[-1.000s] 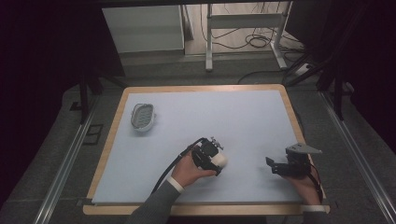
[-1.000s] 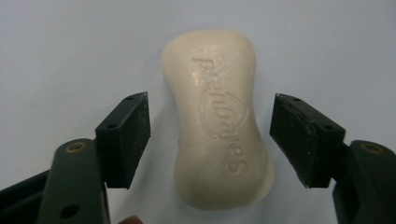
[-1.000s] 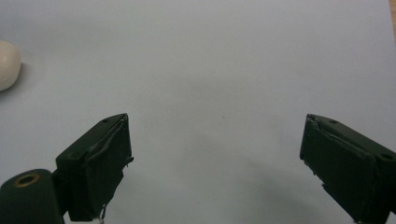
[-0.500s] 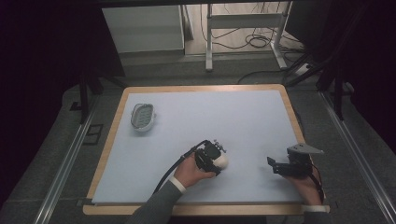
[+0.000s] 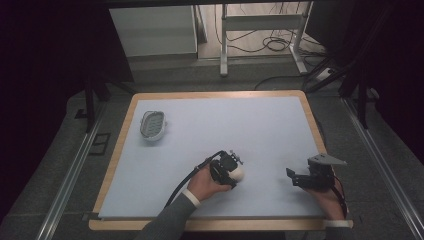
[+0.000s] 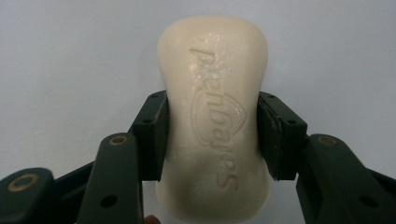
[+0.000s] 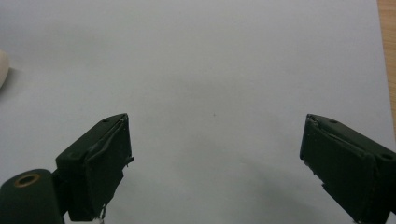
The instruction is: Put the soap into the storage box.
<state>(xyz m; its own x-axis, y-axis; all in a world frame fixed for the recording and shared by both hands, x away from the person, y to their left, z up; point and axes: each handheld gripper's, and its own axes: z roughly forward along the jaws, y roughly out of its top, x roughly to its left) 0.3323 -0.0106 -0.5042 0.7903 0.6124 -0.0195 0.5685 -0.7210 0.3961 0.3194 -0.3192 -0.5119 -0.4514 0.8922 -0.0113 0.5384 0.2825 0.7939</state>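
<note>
At the near edge, two forearms coming in from below, the left one in a grey sleeve [image 5: 172,217]. Left hand [image 5: 204,184] wrapped around the left hand-held gripper [image 5: 231,171], near the middle of the worktop [image 5: 260,125] and a little toward the near side. Clamped between its two black jaws, a cream-white bar of soap [image 6: 215,116], pressed on both long sides at about the middle of its length. Embossed lettering visible on the top face of the soap, not fully readable. Behind the soap, in the left gripper view, plain pale blue surface. Black cable [image 5: 187,182] trailing from this gripper back toward the near left.

To the right, well apart from the soap, the right hand [image 5: 327,200] holding the right hand-held gripper [image 7: 215,163] close to the near right corner, with a grey three-cornered plate [image 5: 326,160] on top. Jaws spread wide with nothing between, only bare worktop seen past them in the right gripper view. Pale rounded edge of the soap just visible at the far left border of that view, and a strip of wooden rim [image 7: 386,56] at the right.

Farther away, at the far left part of the worktop, a small oval soap dish [image 5: 152,125] with a slotted inner tray, standing alone, well apart from both grippers.

Beyond the worktop, grey floor with metal table legs [image 5: 223,40] and loose cables [image 5: 280,45].
</note>
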